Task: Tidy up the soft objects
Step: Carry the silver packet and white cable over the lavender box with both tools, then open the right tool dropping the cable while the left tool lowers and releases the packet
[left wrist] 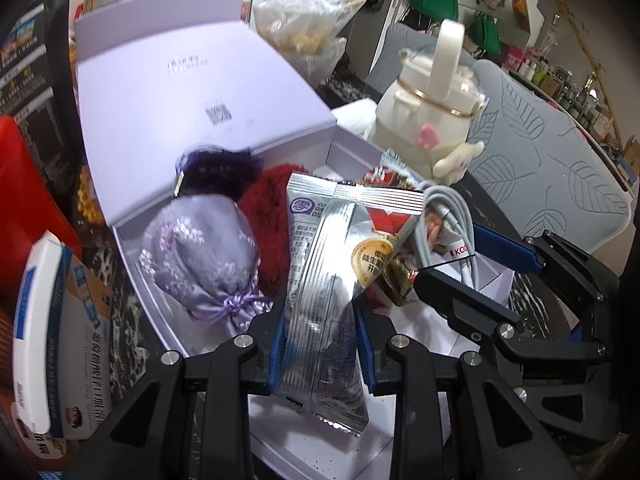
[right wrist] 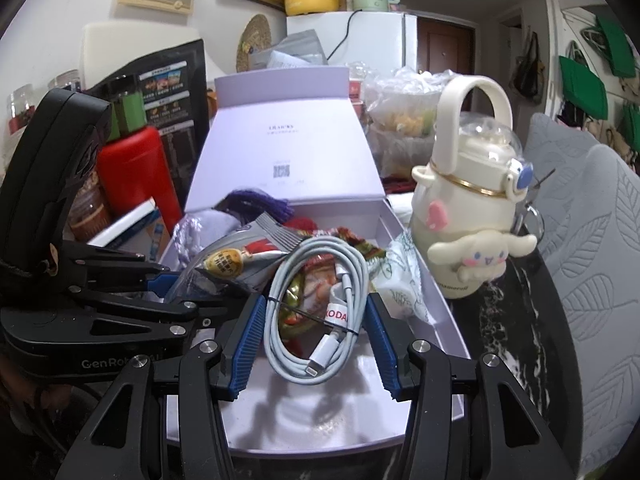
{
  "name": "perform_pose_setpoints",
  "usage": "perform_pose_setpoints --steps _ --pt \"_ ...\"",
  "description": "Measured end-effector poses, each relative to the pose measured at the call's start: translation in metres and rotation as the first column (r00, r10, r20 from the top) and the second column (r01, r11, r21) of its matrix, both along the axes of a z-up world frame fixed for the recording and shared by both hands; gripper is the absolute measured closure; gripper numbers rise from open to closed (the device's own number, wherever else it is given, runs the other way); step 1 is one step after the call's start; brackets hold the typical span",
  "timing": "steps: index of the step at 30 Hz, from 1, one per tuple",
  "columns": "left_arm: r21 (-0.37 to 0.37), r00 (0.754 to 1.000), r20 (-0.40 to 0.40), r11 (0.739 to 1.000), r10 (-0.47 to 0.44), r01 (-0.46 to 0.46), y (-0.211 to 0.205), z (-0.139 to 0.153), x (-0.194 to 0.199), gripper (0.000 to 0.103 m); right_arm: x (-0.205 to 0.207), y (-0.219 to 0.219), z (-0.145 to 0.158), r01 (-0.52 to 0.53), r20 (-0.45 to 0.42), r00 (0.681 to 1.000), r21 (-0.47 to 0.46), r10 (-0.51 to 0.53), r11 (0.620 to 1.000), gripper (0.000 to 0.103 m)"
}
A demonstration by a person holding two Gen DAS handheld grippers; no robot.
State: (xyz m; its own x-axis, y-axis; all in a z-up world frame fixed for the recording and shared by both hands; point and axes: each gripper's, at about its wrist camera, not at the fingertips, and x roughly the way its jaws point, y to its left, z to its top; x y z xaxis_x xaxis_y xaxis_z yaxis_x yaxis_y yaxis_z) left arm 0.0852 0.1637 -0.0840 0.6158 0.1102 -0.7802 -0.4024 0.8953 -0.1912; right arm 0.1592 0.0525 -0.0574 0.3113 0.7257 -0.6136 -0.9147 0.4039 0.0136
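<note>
Silver snack packet (left wrist: 320, 280) upright, long axis vertical | left gripper (left wrist: 320, 344) clamps it | right gripper (right wrist: 316, 340) grips coiled cable (right wrist: 316, 308)

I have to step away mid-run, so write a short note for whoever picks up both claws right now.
Left claw: shut on the silver snack packet, held over the open lilac box.
Right claw: shut on the coiled white cable, also over the box.
Already in the box: lilac pouch, purple tassel, red fluffy item, red snack packet.
Left: lower and release both held items. The box lid is still open.
</note>
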Motion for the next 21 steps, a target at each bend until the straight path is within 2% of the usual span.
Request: perform_pose_setpoints --steps 4,17,21 --pt "-0.021 1.0 -0.029 1.0 -0.008 0.007 -0.001 -0.012 0.005 0.073 0.004 0.001 -0.007 0.003 -0.022 1.0 -0.016 -0.003 1.0 0.053" --pt "0.073 0.997 -0.073 0.997 -0.007 0.013 -0.015 -0.017 0.018 0.073 0.014 0.002 -0.022 0.019 -0.092 0.995 -0.082 -0.026 0.996 0.052" --pt "0.077 0.996 -0.088 0.997 -0.009 0.015 -0.013 -0.017 0.022 0.073 0.014 0.0 -0.024 0.038 -0.104 0.993 -0.1 -0.049 0.994 0.051"
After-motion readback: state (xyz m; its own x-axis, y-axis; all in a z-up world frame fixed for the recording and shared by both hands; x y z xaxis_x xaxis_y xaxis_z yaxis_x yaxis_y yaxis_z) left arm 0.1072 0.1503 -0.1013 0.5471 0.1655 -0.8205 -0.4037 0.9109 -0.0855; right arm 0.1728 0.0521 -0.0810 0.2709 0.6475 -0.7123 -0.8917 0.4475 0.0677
